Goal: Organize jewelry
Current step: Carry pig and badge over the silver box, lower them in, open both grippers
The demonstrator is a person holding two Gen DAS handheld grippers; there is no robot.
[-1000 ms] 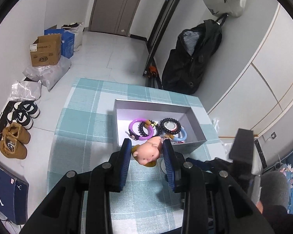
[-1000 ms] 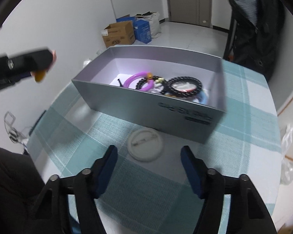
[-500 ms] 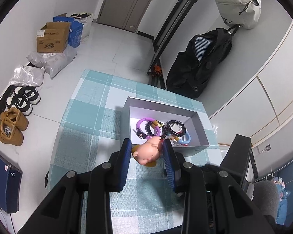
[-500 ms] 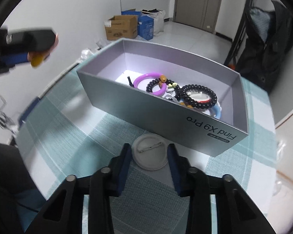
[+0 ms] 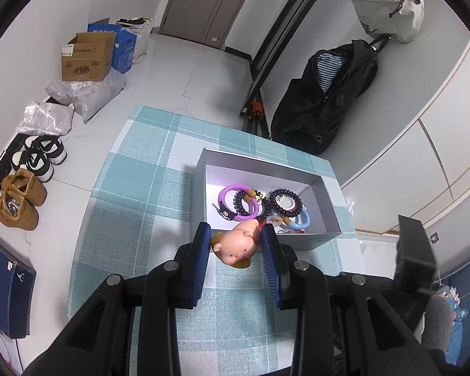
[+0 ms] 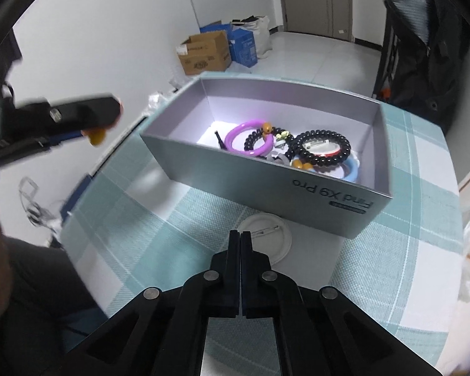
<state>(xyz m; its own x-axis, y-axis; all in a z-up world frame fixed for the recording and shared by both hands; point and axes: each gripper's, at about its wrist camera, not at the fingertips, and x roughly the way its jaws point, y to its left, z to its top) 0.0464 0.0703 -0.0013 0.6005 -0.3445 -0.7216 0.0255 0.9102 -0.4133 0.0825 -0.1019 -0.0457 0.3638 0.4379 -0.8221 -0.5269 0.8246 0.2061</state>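
My left gripper [image 5: 236, 244] is shut on a pink pig figure [image 5: 235, 247] and holds it high above the table, just short of the near wall of the grey box [image 5: 200, 169]. The box [image 6: 335, 206] holds a purple ring [image 6: 249, 138], black bead bracelets [image 6: 324, 152] and a blue ring [image 6: 351, 169]. A white round pin badge [image 6: 266, 235] lies on the checked cloth in front of the box. My right gripper [image 6: 240, 238] is shut and empty, its tips at the badge's near left edge. The left gripper [image 6: 78, 116] shows blurred at the left of the right wrist view.
The teal checked tablecloth [image 5: 134, 206] covers a small table. On the floor are cardboard boxes [image 5: 87, 56], bags and shoes [image 5: 22, 200] to the left. A black bag [image 5: 326, 100] leans on the wall behind. The person's leg [image 6: 40, 285] is at the lower left.
My left gripper has risen higher with the pig figure. My right gripper has closed from wide open to fully shut and the view has shifted towards the box.
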